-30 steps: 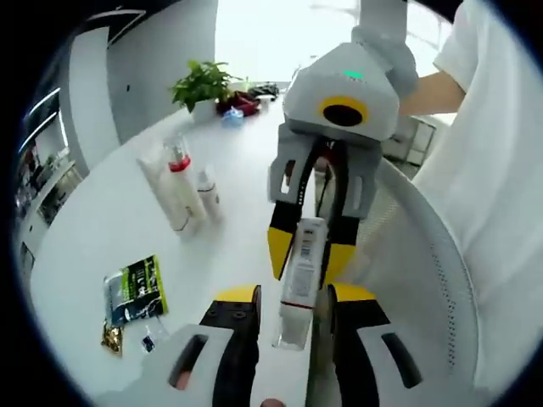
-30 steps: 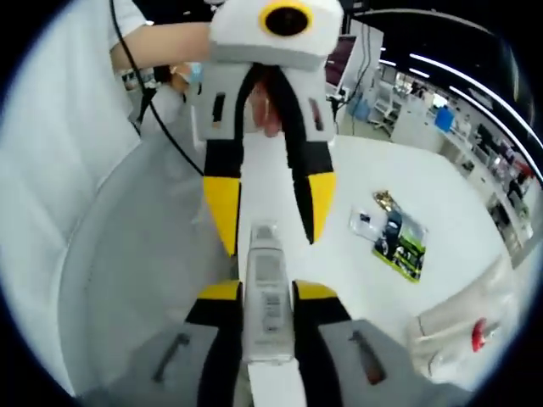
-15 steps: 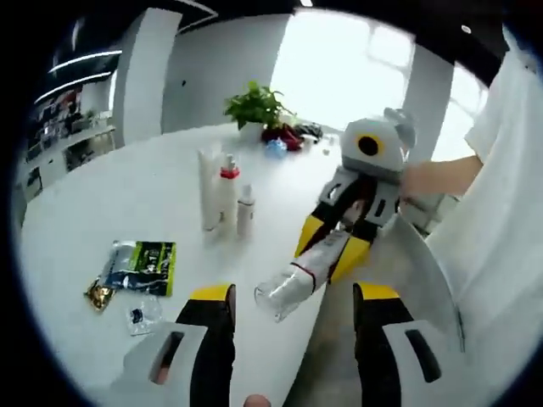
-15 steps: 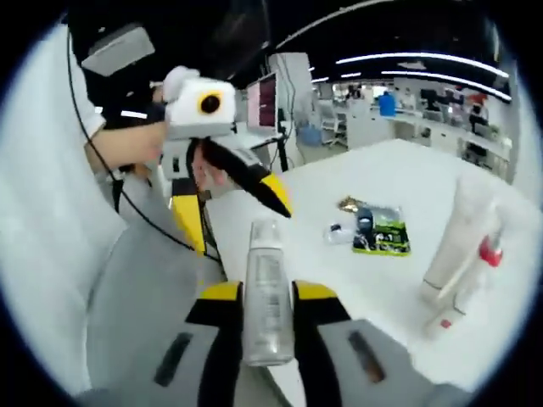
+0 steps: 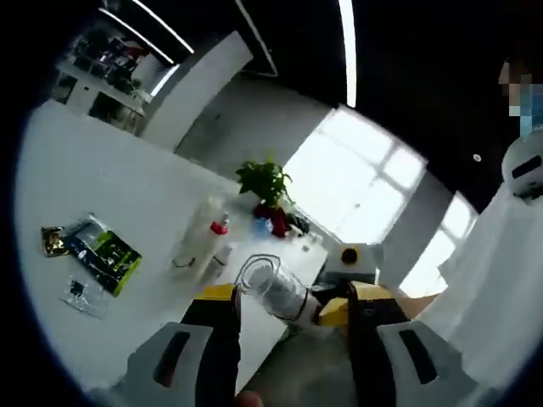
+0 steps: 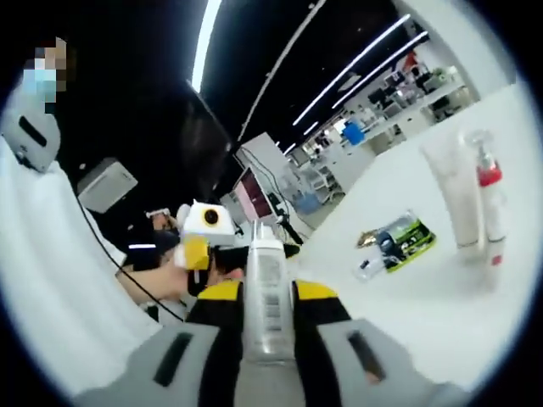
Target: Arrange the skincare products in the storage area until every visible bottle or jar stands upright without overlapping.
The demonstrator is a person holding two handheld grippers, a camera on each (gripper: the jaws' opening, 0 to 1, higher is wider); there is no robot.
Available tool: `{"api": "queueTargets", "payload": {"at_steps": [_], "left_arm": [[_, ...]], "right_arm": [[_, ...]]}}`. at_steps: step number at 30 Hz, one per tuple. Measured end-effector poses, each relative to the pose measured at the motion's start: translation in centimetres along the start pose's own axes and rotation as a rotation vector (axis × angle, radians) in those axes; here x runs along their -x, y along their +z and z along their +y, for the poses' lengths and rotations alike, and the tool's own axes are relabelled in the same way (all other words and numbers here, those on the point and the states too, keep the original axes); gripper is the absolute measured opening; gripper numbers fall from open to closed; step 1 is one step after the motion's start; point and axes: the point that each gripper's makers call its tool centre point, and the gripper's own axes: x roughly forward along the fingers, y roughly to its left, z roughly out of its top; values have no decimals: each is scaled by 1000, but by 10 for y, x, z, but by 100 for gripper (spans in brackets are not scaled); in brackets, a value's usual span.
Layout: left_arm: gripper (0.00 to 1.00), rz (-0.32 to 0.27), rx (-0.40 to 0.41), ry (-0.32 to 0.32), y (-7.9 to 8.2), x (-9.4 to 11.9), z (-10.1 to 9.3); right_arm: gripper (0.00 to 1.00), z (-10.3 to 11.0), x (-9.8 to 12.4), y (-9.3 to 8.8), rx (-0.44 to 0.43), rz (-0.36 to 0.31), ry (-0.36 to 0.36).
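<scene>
While the right hand-held gripper (image 6: 267,309) stays clamped on the clear plastic bottle with a white label (image 6: 265,292), low in the centre of the right gripper view, the left hand-held gripper (image 5: 293,309) has its jaws apart around the bottle's end (image 5: 273,288). If the bottle tilts in that grip, it could land askew and topple the white tube (image 6: 454,195) and red-collared pump bottle (image 6: 488,199) standing at right. The white tabletop (image 5: 76,178) also carries a green packet (image 5: 106,252), within a dim, strip-lit office.
</scene>
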Motion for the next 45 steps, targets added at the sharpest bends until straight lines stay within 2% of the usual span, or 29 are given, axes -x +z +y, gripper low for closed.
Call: {"api": "queueTargets", "payload": {"at_steps": [3,5,11,12,14,16,18,20,22,25,27,31,33,38,42,45], "left_arm": [[31,-43,13,1,9,1,1],[23,-72,29,7,15,3,2],[20,-76,30,-1,19,4,-1],[20,-72,13,5,20,4,-1],[20,-27,-17,15,16,2,-1],[19,20,-82,41,12,-1,0],[18,61,-142,63,10,-3,1],[17,116,-209,109,9,-4,8],[17,156,-260,133,9,-4,11],[16,224,-350,173,8,-3,16],[16,268,-414,189,8,-4,17],[16,279,-448,189,8,-9,12],[16,296,-480,194,6,-12,11],[16,352,-545,195,-2,-18,8],[16,353,-547,176,-5,-23,3],[16,367,-558,177,-9,-25,3]], "right_arm": [[22,8,-3,4,-50,-49,29],[22,11,-5,4,-61,-55,44],[22,17,-11,-2,-65,-30,50],[22,16,-12,-4,-62,-16,42],[23,14,-12,-15,-30,55,26],[24,11,-13,-25,26,115,-1],[26,8,-12,-40,80,207,-21],[31,1,-7,-49,133,274,-56],[35,-3,-3,-52,167,304,-81],[35,-9,7,-44,160,287,-110],[34,-13,13,-25,133,210,-137],[34,-4,16,16,73,42,-123],[33,1,14,32,63,-14,-124],[33,9,2,47,112,-35,-140],[33,4,-3,38,178,28,-177],[34,5,-4,39,178,23,-177]]}}
